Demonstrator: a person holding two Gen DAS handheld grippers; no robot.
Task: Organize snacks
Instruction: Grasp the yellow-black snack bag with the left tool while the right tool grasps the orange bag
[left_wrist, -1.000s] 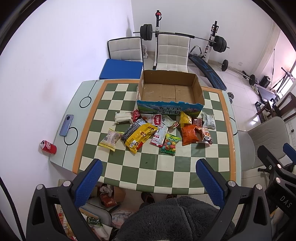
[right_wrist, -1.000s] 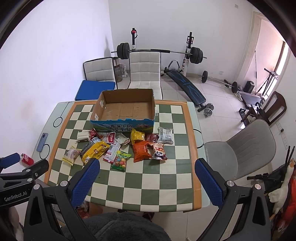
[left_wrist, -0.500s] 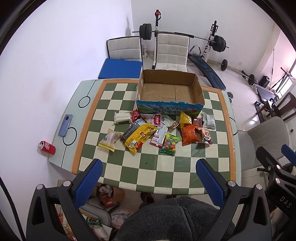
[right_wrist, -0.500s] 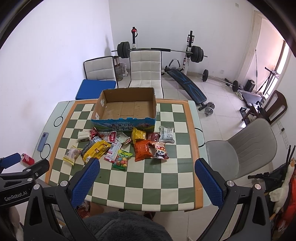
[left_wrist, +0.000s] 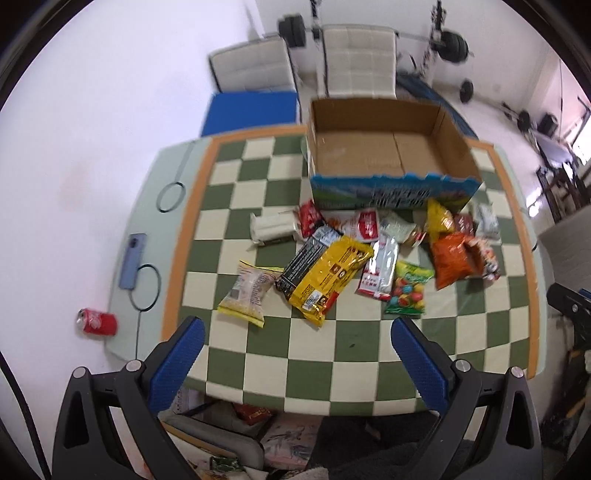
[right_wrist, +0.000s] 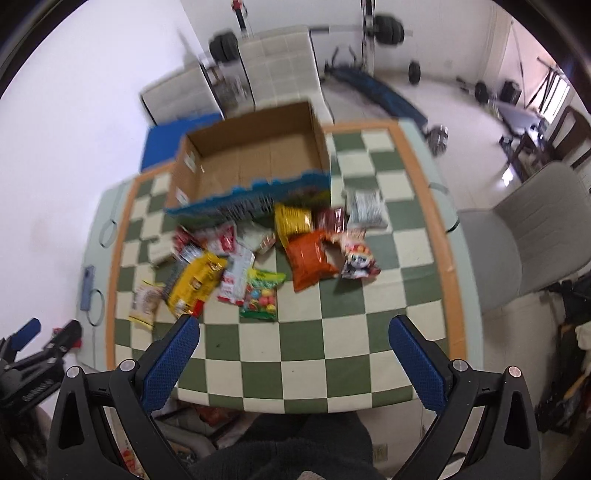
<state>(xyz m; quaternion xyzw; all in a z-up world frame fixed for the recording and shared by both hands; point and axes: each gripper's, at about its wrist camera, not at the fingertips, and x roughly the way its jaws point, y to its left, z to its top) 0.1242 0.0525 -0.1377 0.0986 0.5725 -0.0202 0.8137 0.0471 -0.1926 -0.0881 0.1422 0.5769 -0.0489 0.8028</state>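
While both wrist views look down on the checkered desk (left_wrist: 354, 347), neither tool touches anything. Left hand-held gripper (left_wrist: 297, 330): blue pads spread wide apart, nothing between them, poised over the near edge of the desk. Right hand-held gripper (right_wrist: 295, 328): pads likewise wide apart and holding nothing, over the near green-and-cream squares; right view is motion-blurred.

Cardboard box (left_wrist: 388, 147) sits at the far side of the desk, open top, bare cardboard floor visible, blue printed front wall facing the camera. Snack pile lies on the desk just in front of that wall, none inside the box:
- yellow packet (left_wrist: 327, 277), large, lying diagonally, overlapping a black packet (left_wrist: 304, 258) on its left
- pale grain packet (left_wrist: 249, 291), apart from the pile, leftmost and nearest
- white roll packet (left_wrist: 271, 229), left of the pile
- green candy bag (left_wrist: 406, 291), coloured balls printed on it
- orange chip bag (left_wrist: 452, 258), touching a panda-print packet (right_wrist: 358, 258) on its right
- small yellow bag (left_wrist: 439, 219) against the box front
- silver-grey packet (right_wrist: 367, 208), far right

Off the checkered area: a blue phone (left_wrist: 132, 260) with a cable on the pale left margin; a red soda can (left_wrist: 98, 322) lying beyond the desk's left corner.
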